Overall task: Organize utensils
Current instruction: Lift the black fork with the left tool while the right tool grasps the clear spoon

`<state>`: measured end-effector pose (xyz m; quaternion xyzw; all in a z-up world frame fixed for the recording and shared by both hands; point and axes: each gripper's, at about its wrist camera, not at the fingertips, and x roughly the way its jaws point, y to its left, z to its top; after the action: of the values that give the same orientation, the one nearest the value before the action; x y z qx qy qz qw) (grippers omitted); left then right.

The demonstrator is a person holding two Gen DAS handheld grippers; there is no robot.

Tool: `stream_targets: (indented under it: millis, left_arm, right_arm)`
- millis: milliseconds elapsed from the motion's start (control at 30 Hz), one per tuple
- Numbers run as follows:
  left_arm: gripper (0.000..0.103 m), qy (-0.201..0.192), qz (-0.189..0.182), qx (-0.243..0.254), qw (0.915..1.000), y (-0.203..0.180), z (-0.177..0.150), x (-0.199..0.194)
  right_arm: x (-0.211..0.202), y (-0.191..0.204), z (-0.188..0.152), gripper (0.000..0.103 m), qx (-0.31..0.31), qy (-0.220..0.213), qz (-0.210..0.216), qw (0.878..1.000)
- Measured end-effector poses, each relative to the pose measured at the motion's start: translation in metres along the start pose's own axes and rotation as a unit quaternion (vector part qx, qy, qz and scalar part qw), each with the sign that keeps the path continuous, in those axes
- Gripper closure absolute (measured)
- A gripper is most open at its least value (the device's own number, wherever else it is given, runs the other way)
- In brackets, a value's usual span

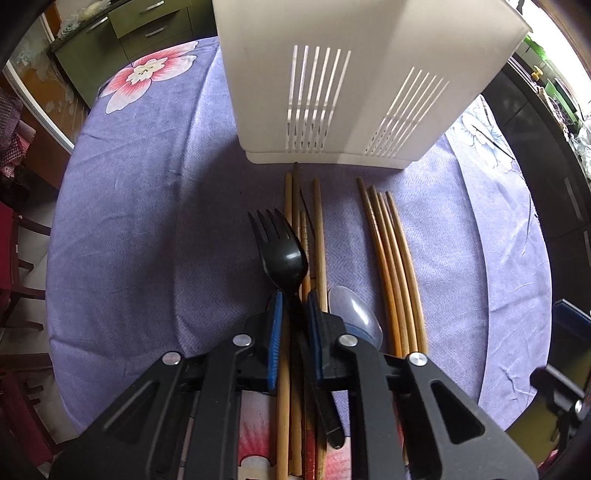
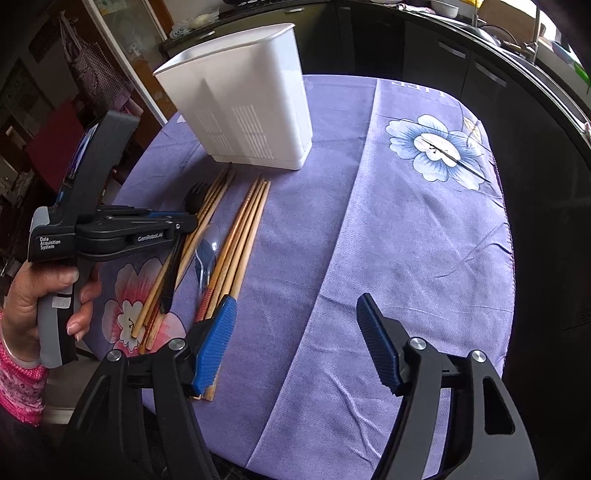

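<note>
Left wrist view: you are gripping the black fork (image 1: 282, 251) by its neck in the left gripper (image 1: 294, 295), just before the white holder (image 1: 343, 85); lift tines-up (right gripper (image 2: 295, 317) gaping, empty).

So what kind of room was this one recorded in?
Most likely a home kitchen or dining area. A round table under a purple floral tablecloth holds chopsticks and a white utensil caddy, with dark cabinets and a counter behind, and green drawers on the other side.
</note>
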<state>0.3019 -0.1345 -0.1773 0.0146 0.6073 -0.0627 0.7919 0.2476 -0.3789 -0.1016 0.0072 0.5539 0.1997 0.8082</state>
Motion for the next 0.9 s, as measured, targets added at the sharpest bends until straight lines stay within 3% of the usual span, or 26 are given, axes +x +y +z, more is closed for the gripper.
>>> stream_targets:
  millis: [167,333,600,900]
  left_arm:
    - [0.095,-0.005,-0.001,0.001,1.0,0.004,0.003,-0.003]
    - [0.095,-0.017,0.007,0.001,0.9998,0.01,0.004,-0.011]
    - [0.095,-0.04,0.02,0.001,0.999,0.015,0.004,-0.025]
    - [0.095,-0.052,0.028,0.005,0.9983,0.022,0.002,-0.034]
  right_arm:
    - [0.006,0.023,0.003,0.044,-0.028,0.011,0.014,0.999]
    - [0.022,0.045,0.009,0.065,-0.052,0.027,0.031,0.998]
    - [0.06,0.077,0.018,0.069,-0.075,0.065,0.054,0.994]
    - [0.09,0.096,0.027,0.069,-0.088,0.091,0.028,0.992]
